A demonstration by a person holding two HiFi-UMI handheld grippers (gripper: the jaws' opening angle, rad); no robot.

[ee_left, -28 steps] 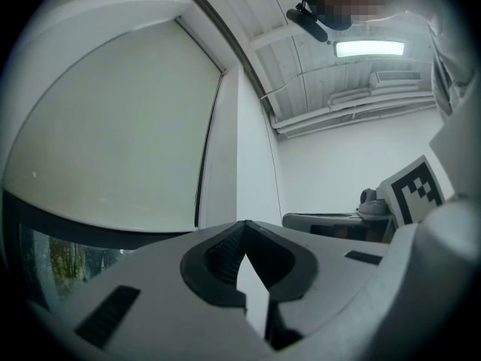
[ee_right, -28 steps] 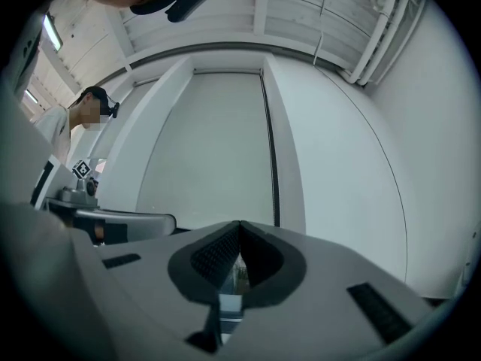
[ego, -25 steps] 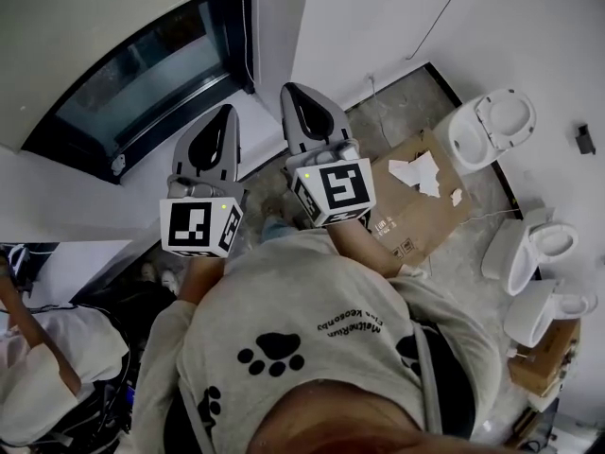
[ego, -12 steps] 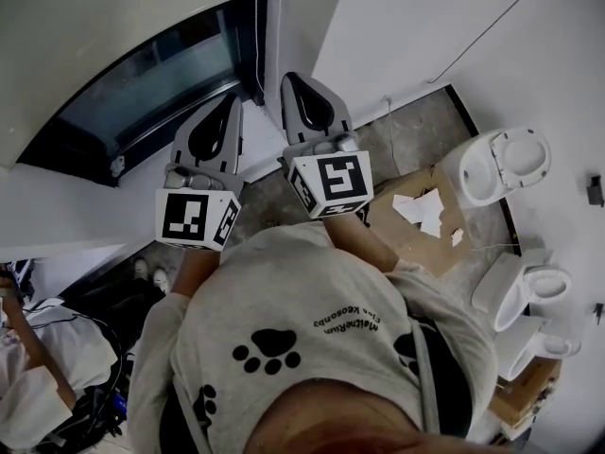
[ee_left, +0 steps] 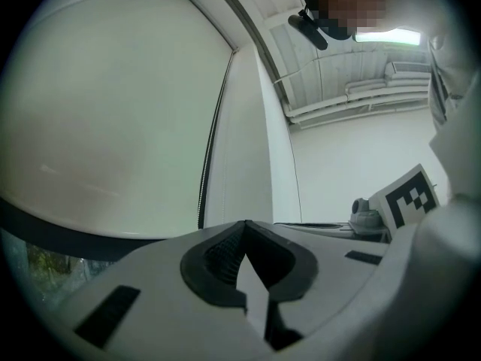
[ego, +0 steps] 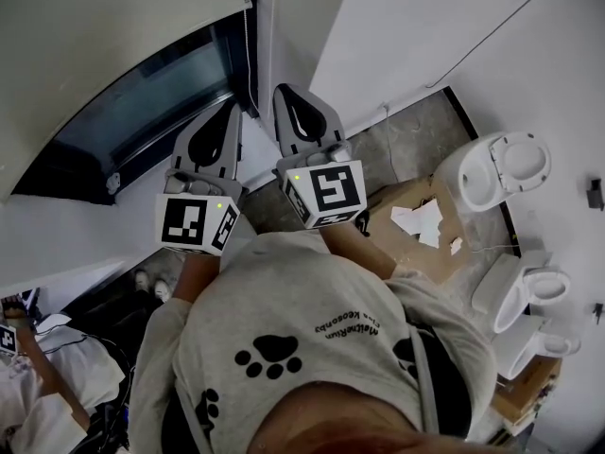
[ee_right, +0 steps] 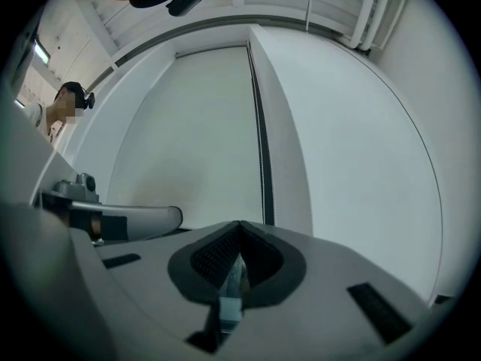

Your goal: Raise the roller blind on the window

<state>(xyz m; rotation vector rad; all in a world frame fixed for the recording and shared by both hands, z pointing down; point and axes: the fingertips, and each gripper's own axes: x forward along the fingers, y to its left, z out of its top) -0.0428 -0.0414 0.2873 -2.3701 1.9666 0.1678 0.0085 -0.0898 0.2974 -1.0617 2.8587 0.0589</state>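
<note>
The white roller blind [ego: 104,26] covers the upper part of the window, with dark glass [ego: 142,93] bare below it. Its thin cord [ego: 247,41] hangs along the window's right edge. My left gripper [ego: 230,112] and right gripper [ego: 284,93] are held side by side, pointing at the lower right corner of the window, a little short of it. Both are shut with nothing between their pads. In the left gripper view the blind [ee_left: 113,111] fills the left and the cord [ee_left: 214,141] runs above the shut left gripper [ee_left: 242,222]. In the right gripper view the cord [ee_right: 261,126] hangs straight above the shut right gripper [ee_right: 239,224].
White wall [ego: 397,26] adjoins the window on the right. On the concrete floor lie a flattened cardboard box [ego: 416,220] and several toilets [ego: 496,168] along the wall. Another person [ego: 38,376] is at the lower left. A white sill [ego: 57,244] runs below the window.
The person has stepped closer to the window's right edge, carrying both grippers along. The toilets and cardboard now sit further right in the head view. Both jaws stayed shut.
</note>
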